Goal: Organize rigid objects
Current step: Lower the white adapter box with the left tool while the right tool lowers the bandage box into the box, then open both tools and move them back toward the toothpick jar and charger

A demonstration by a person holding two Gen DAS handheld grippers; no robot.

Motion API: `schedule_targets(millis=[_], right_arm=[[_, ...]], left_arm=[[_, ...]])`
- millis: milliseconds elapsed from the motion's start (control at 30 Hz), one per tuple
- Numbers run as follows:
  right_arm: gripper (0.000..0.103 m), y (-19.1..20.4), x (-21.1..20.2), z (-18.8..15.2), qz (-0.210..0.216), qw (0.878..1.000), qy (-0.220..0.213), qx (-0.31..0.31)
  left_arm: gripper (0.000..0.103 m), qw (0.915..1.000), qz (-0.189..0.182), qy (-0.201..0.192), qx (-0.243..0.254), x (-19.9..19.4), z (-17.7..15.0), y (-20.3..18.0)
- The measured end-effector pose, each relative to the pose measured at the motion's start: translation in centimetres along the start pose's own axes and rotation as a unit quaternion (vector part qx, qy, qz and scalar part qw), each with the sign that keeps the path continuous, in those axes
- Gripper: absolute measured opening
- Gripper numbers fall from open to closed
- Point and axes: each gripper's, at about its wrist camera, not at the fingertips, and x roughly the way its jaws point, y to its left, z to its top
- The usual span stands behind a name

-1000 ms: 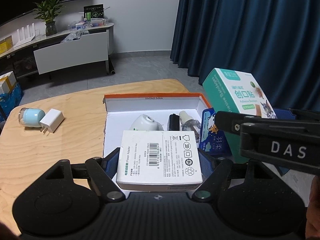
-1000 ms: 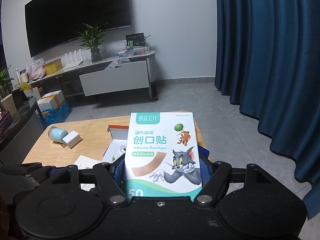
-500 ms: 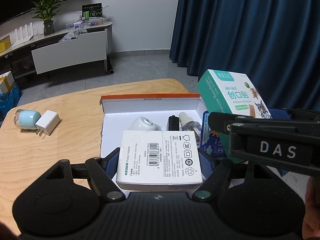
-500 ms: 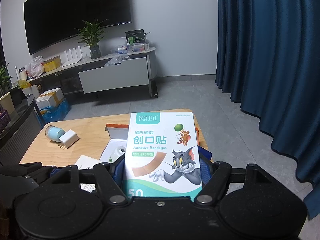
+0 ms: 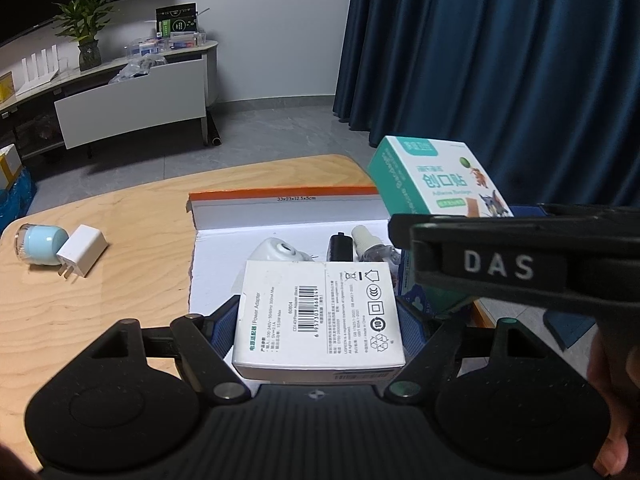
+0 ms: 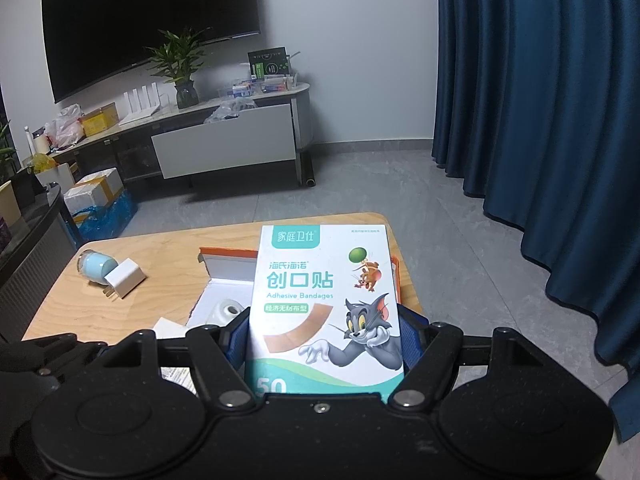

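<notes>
Slightly closer now, the teal cardboard bandage box (image 6: 326,304) is gripped by the right hand-held gripper (image 6: 324,344); the white rectangular adapter box (image 5: 320,316) is clamped in the left hand-held gripper (image 5: 316,320), neither yet dropped in the orange-rimmed white carton (image 5: 280,210).

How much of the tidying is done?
A few small things already lie in the open box. The left gripper holds a white adapter box and the right gripper holds a bandage box. A blue jar and white charger wait on the table.
</notes>
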Motion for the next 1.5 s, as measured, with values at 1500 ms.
schedule_targets(millis=[1500], right_arm=[[0.09,3.2,-1.9,1.2,0.037,0.999,-0.034,0.0]], left_arm=[[0.097,0.9973,0.039,0.001,-0.062,-2.9,-0.1,6.3]])
